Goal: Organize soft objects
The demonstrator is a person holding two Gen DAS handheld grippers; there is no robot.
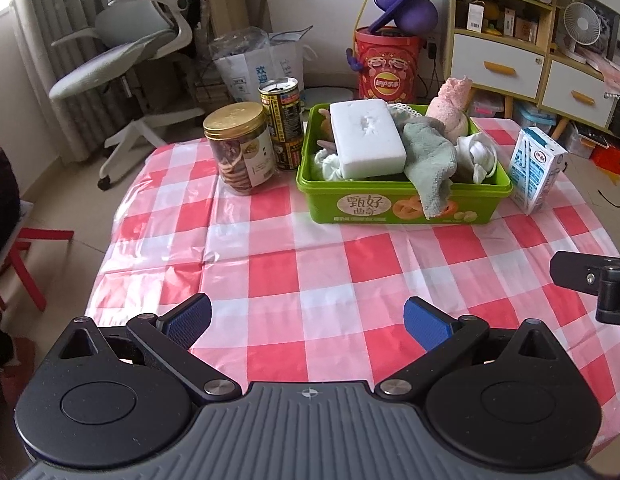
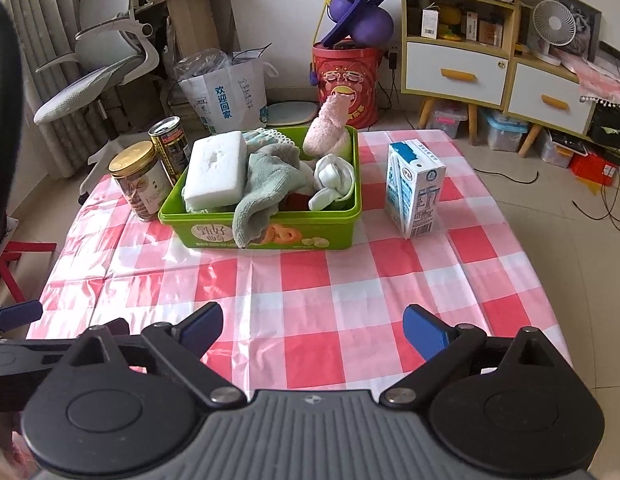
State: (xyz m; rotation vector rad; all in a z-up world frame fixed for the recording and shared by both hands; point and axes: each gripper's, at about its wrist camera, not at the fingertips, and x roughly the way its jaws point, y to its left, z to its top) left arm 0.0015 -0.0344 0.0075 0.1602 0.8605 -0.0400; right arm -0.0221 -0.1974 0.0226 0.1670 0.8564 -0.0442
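Note:
A green plastic box (image 1: 402, 204) (image 2: 214, 236) stands at the far side of the checked table. In it lie a white sponge block (image 1: 368, 138) (image 2: 216, 174), a pale green cloth (image 1: 430, 160) (image 2: 266, 184) hanging over the front rim, a pink fluffy cloth (image 1: 450, 108) (image 2: 328, 128) and white socks (image 1: 480, 154) (image 2: 332, 182). My left gripper (image 1: 308, 320) is open and empty, low over the near table. My right gripper (image 2: 312, 328) is open and empty, beside the left one.
A cookie jar (image 1: 240, 148) (image 2: 140, 180) and a tin can (image 1: 282, 124) (image 2: 170, 146) stand left of the box. A milk carton (image 1: 536, 168) (image 2: 416, 188) stands right of it. An office chair (image 1: 126, 52), a red drum (image 1: 386, 64) and shelves (image 1: 510, 40) stand beyond the table.

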